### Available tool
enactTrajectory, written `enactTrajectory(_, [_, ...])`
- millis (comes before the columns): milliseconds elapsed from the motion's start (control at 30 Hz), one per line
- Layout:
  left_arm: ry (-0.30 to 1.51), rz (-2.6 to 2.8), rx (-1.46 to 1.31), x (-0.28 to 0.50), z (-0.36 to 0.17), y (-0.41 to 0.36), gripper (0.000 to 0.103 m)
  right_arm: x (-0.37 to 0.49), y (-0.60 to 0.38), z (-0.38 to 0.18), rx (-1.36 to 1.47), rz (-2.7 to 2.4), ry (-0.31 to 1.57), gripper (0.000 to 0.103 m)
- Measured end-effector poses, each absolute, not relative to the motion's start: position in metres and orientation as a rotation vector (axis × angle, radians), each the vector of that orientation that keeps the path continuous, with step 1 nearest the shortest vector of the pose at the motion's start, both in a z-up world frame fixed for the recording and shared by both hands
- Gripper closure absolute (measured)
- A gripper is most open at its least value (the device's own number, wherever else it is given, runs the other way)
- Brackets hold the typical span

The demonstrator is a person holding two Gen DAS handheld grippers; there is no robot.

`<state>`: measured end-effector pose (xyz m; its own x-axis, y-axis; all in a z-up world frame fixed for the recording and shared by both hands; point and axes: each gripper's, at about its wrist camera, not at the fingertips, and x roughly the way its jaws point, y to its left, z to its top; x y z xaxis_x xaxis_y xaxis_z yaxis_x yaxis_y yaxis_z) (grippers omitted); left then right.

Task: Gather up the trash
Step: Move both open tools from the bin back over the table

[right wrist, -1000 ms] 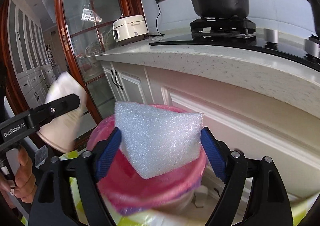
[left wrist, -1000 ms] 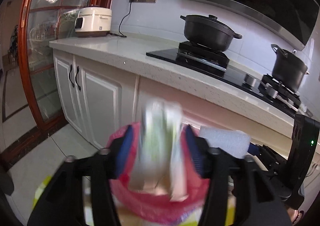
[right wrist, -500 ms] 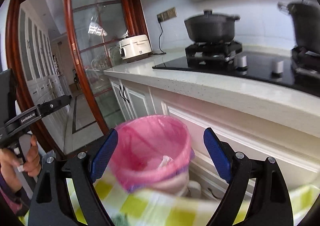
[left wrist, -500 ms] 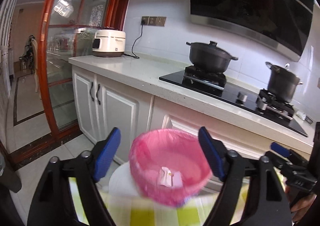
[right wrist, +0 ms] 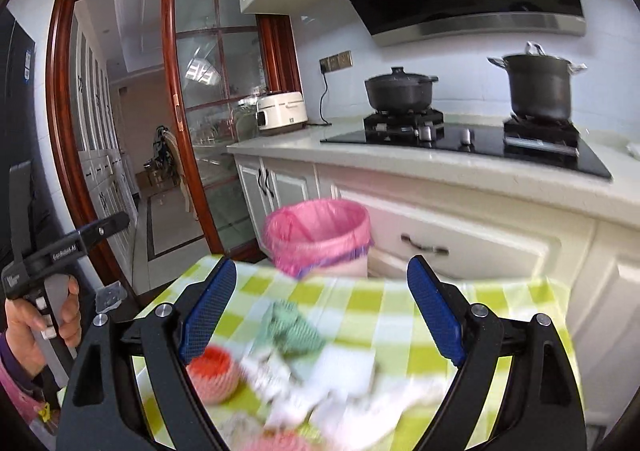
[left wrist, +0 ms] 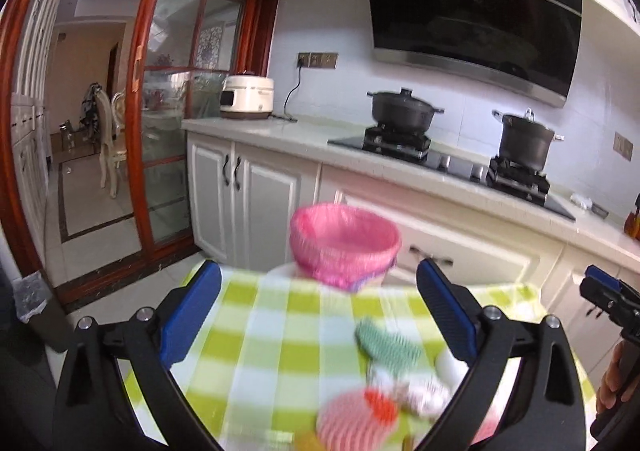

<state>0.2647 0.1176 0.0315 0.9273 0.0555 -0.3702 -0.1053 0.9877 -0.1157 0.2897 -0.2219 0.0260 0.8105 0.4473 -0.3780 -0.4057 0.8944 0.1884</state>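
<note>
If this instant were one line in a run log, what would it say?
left claw: open, empty | right claw: open, empty | pink-lined bin: beyond table | trash: on checked cloth

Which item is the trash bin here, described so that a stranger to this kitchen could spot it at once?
Start at the white kitchen counter carrying the black hob and two dark pots. Below its cabinet fronts, just beyond the far edge of the green-and-white checked table, stands the trash bin. It alone wears a bright pink bag over its rim.
</note>
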Motion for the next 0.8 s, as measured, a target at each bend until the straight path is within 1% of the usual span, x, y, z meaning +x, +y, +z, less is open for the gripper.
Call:
enactTrajectory(167, [0.453,0.13,-0.155,0.23,-0.016,0.119,0.008,0.25,-0.219,-0.005,0.109,0.447,0.472,0.02])
enactTrajectory(533, [0.578,0.166,-0.14,0.217,-0.088,0.107,0.009,0.222,-0.191,-0.056,0.085,0.455,0.559,0.02])
enactTrajectory(733, [0.617,0.154,-0.104,0.221,-0.105,0.095,0.009,0.212,-0.167,-0.08,0.068,0.511,0.606,0.027])
enactTrajectory(800, [0.63,0.149,-0.107,0.225,-0.108,0.094,0.013,0.214,-0.166,-0.083,0.073,0.505,0.615,0.031])
